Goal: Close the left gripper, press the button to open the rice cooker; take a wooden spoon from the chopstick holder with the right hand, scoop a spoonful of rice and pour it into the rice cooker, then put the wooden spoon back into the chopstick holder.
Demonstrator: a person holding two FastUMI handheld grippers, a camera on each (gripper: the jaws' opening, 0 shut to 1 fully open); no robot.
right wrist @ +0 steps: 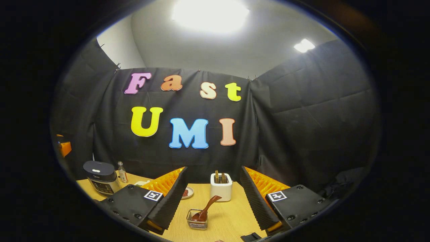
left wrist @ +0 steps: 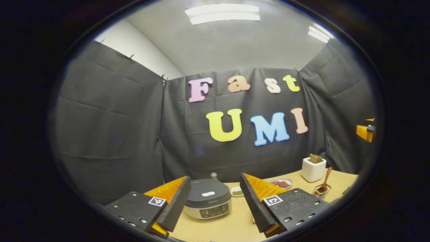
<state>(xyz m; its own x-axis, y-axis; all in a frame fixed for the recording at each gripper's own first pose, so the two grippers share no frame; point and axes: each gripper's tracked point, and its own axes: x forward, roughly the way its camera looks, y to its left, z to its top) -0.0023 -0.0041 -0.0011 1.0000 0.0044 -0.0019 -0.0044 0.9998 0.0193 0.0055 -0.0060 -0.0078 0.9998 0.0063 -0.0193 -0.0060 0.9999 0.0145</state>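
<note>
Both grippers hang wide open, empty. Between the left gripper (left wrist: 212, 205) fingers sits the closed dark-lidded round rice cooker (left wrist: 208, 199). Beyond the right gripper (right wrist: 215, 205), a brown wooden spoon (right wrist: 205, 210) leans in a small wire holder (right wrist: 197, 220) before a white box (right wrist: 221, 187).

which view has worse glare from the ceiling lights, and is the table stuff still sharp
Right gripper view: the ceiling light is blown out white; left gripper view: its ceiling panel keeps its shape. Rice cooker and wooden spoon stay fairly sharp; fisheye bends the edges.
</note>
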